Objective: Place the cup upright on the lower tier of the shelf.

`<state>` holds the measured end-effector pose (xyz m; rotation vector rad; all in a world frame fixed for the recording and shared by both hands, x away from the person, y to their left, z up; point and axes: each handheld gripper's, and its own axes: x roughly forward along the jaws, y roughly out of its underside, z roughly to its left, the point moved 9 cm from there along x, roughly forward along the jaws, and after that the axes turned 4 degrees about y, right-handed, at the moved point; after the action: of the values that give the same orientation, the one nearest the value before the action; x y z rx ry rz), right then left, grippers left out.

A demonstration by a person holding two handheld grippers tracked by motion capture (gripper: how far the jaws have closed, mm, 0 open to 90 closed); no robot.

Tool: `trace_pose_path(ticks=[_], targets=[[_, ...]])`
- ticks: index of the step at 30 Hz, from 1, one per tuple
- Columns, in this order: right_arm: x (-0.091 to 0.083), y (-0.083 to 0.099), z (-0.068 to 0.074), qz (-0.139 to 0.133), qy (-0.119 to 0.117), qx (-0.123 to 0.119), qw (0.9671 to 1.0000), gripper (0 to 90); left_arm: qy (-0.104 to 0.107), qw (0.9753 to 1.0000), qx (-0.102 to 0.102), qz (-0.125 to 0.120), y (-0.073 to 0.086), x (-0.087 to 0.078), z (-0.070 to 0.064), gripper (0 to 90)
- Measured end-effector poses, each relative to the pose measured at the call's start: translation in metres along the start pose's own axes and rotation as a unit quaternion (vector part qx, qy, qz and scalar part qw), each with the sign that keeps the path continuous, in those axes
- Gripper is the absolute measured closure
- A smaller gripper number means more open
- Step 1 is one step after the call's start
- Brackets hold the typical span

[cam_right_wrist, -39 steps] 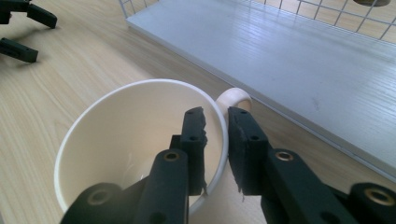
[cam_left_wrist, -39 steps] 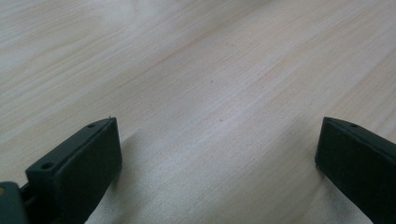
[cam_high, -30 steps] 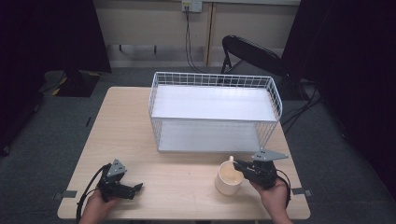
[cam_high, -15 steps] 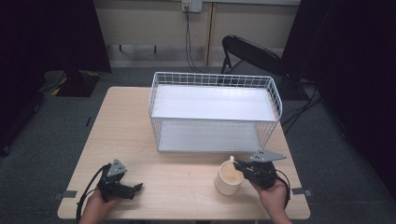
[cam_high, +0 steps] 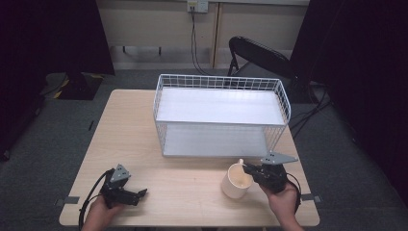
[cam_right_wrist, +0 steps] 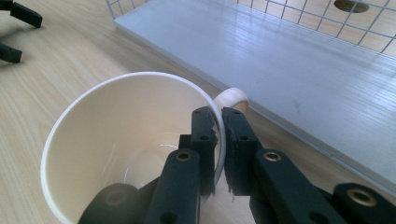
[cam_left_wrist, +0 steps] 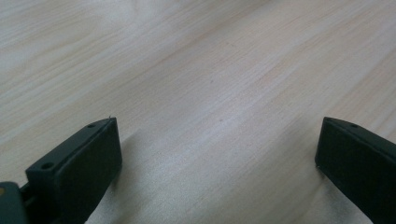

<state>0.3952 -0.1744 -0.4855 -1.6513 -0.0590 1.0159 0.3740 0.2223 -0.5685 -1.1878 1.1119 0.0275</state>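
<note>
Cream mug [cam_high: 235, 181], glossy, empty, upright, mouth up; handle points toward white wire rack [cam_high: 220, 115]. Sits on worktop [cam_high: 192, 178] near front right. Right claw [cam_right_wrist: 218, 135] pinches mug rim, one jaw inside. Left claw [cam_left_wrist: 215, 154] spread wide, holding nothing.

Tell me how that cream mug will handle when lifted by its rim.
The mug looks glazed and rigid, so probably slippery and breakable. The right gripper pinches only the thin wall, beside the handle; it may tilt when lifted. Empty, it seems fairly light.

Table [cam_high: 192, 144] lit evenly from overhead, surrounds dark; soft shadows under left gripper [cam_left_wrist: 215, 154] jaws, perhaps slightly blurred; mug [cam_right_wrist: 130, 140] sharp w/ faint glare.
</note>
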Motion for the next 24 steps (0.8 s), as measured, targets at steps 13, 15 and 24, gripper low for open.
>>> trace_pose_path(ticks=[13,15,24], targets=[[0.001,-0.012,-0.01,-0.012,0.01,0.012,0.9998,84.5,0.0,1.0,0.0,0.0,0.0,0.0,0.0,0.0],[0.001,-0.015,-0.011,-0.014,0.017,0.01,0.9997,84.5,0.0,1.0,0.0,0.0,0.0,0.0,0.0,0.0],[0.003,-0.024,-0.02,-0.027,0.036,0.015,0.9989,84.6,0.0,1.0,0.0,0.0,0.0,0.0,0.0,0.0]])
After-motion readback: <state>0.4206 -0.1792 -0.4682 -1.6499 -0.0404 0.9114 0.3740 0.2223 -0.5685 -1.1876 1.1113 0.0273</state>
